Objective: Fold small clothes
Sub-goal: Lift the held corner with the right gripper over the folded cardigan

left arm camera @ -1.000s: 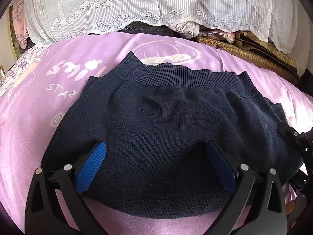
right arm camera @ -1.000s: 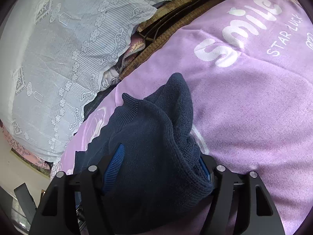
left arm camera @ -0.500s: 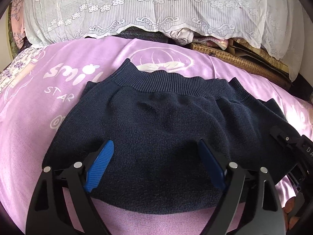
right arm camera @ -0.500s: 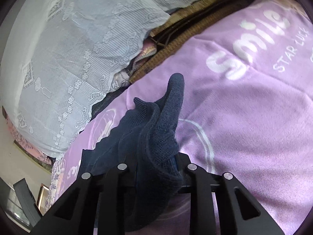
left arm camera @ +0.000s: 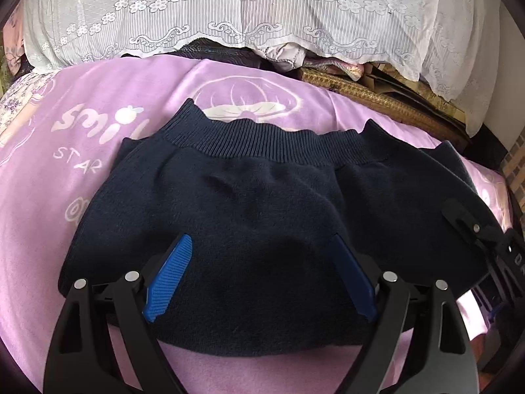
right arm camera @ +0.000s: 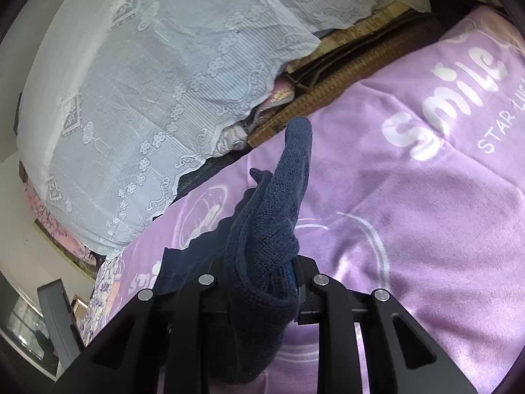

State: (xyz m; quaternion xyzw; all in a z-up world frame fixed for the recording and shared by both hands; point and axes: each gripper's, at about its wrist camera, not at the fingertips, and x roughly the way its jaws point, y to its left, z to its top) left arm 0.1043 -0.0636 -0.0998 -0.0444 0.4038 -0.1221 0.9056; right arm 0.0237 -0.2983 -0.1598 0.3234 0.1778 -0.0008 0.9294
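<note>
**Right gripper pinching corner of navy knit; left gripper spread above it**

Left wrist view: navy knit garment (left arm camera: 262,216) lies flat on purple blanket (left arm camera: 49,203), ribbed waistband (left arm camera: 272,144) at the far edge, near hem rounded and closest to the camera. Left gripper (left arm camera: 262,275) is spread wide, its 2 blue finger pads (left arm camera: 169,277) set apart over the near half of the garment; no fabric caught between them. Whether the pads touch the knit cannot be told. At the right edge of this view the right gripper (left arm camera: 472,226) sits at the garment's right side.

Right wrist view: right gripper (right arm camera: 262,282) is clamped on a bunched corner of the navy knit garment (right arm camera: 269,229), fingers drawn close together with the fold squeezed between. A pointed tongue of knit stands up beyond the fingertips; the rest trails left onto the purple blanket (right arm camera: 426,229), white "Smile" lettering (right arm camera: 443,98) at upper right.

Background: white lace cloth (left arm camera: 262,10) draped over a pile behind the blanket; woven mat (left arm camera: 377,98) edge below it at right.
</note>
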